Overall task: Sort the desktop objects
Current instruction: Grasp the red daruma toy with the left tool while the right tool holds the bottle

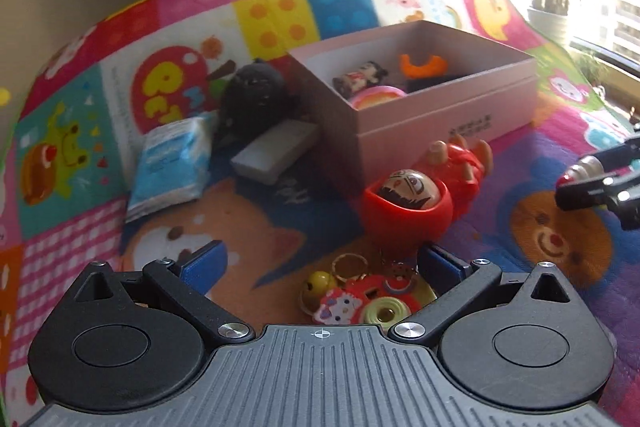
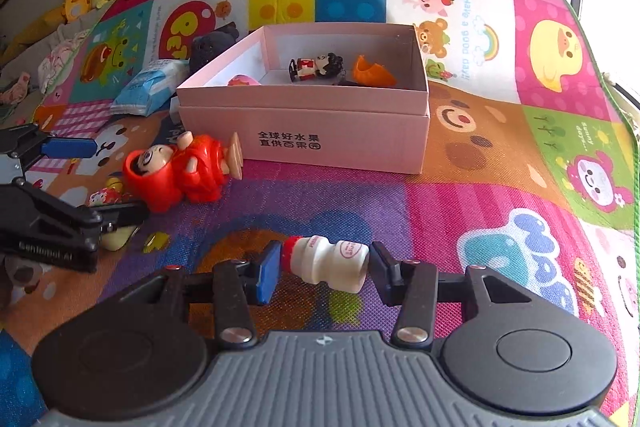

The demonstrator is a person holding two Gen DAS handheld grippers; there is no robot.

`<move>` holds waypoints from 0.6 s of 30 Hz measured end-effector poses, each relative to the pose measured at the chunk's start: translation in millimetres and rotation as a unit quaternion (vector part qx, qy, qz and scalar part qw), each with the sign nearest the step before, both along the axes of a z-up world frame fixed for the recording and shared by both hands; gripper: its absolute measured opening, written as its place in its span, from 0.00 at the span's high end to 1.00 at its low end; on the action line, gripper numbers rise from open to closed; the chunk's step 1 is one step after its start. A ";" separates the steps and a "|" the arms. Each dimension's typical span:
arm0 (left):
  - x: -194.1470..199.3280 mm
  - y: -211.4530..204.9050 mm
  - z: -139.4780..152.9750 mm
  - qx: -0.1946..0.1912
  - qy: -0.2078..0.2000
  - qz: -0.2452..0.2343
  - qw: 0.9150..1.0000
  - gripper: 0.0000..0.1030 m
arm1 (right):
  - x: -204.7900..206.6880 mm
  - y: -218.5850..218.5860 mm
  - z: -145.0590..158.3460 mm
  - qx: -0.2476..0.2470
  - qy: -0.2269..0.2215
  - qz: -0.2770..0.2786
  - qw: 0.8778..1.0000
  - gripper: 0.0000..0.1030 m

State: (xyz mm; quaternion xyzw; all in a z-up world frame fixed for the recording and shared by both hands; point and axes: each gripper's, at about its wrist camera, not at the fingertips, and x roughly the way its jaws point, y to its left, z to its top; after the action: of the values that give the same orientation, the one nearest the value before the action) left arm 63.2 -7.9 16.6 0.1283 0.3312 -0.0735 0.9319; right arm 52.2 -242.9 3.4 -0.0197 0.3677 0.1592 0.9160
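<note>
The patchwork cartoon play mat spreads under everything, and on its far middle stands the open pink cardboard box — already holding a small dark-haired doll figure, an orange curved plastic piece and a round pink-rimmed toy. So the sorting looks partly done.

Much is left outside. To the left of the box lie a black plush toy, a blue-and-white soft packet and a flat grey-white block; near the box's front lies a red hooded plastic doll on its side.

The left gripper stands wide apart and empty over a cluster of colourful keychain charms, probably its next pick.

The right gripper is clamped end to end on a small white yogurt-drink bottle with a red cap, lifted near the mat's front, likely bound for the box.
</note>
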 end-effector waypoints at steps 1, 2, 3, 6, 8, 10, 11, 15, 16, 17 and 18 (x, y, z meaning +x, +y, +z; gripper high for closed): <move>0.1 2.6 3.3 -0.018 0.001 -0.001 1.000 0.00 | -0.1 1.4 -0.1 -0.002 -0.002 0.000 1.000 0.55; -0.8 2.6 6.2 -0.037 0.003 -0.011 0.999 0.00 | -0.2 2.4 -0.2 -0.004 -0.003 0.001 1.000 0.55; -3.2 -0.3 8.4 -0.054 0.006 -0.025 0.998 0.00 | -0.4 2.9 -0.3 -0.005 -0.003 0.002 1.000 0.55; -7.0 -20.3 6.7 -0.064 0.010 -0.058 0.996 0.00 | -0.6 2.2 -1.1 -0.007 -0.003 0.002 1.000 0.55; -4.0 -33.5 1.7 -0.072 0.018 -0.056 0.996 0.00 | -0.7 0.8 -1.0 -0.007 -0.003 0.000 1.000 0.55; 2.3 -40.6 -1.8 -0.098 0.027 -0.044 0.994 0.00 | -1.0 0.1 -1.3 -0.007 -0.005 -0.002 1.000 0.54; 5.8 -43.7 -2.9 -0.106 0.029 -0.032 0.993 0.00 | -1.3 0.0 -1.4 -0.008 -0.006 -0.003 1.000 0.54; 23.6 -55.0 -6.8 -0.119 0.028 0.008 0.992 0.00 | -2.6 0.0 -1.9 -0.014 -0.012 -0.003 1.000 0.54; 27.3 -57.8 -7.5 -0.117 0.028 0.013 0.993 0.00 | -2.9 -0.1 -1.9 -0.014 -0.013 -0.002 1.000 0.54; 30.6 -61.1 -8.7 -0.108 0.025 0.015 0.994 0.00 | -3.5 -0.4 -2.1 -0.015 -0.013 -0.002 1.000 0.54; 33.2 -64.5 -9.9 -0.094 0.021 0.016 0.995 0.00 | -4.0 -1.0 -2.2 -0.014 -0.014 -0.002 1.000 0.54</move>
State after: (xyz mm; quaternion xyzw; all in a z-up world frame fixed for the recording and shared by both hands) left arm 96.4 -72.4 6.7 0.0327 0.3440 -0.0919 0.9339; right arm 48.2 -243.9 1.2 -0.0342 0.3572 0.1523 0.9209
